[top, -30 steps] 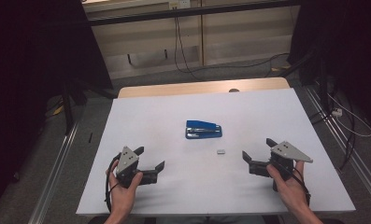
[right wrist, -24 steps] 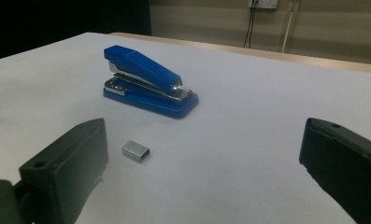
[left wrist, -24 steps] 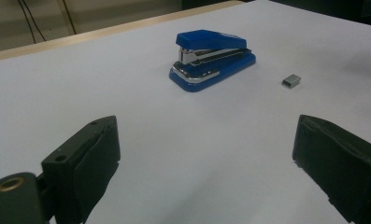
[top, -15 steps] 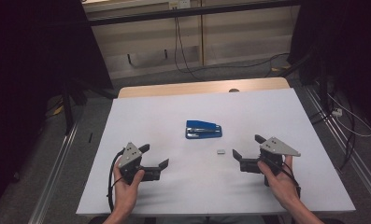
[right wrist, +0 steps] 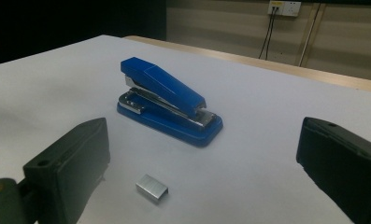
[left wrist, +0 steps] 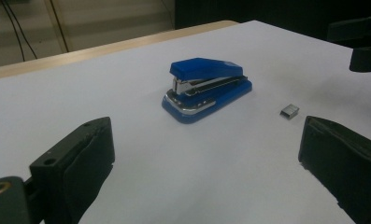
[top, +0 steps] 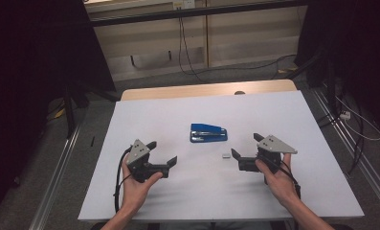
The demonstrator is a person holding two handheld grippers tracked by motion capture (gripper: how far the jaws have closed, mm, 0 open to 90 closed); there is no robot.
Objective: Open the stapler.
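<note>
Blue plastic stapler (top: 208, 133) lies closed mid-bench on the white bench (top: 144, 110) from my high view; a small silver block of staples (top: 226, 155) sits just right-front of it. My left claw (top: 162, 155) and right claw (top: 245, 146) flank the stapler, both spread, gripping nothing. Through my left gripper view, the stapler (left wrist: 206, 88) sits ahead between parted jaws. In my right gripper view, the staples (right wrist: 151, 188) lie nearer than the stapler (right wrist: 167, 100).
</note>
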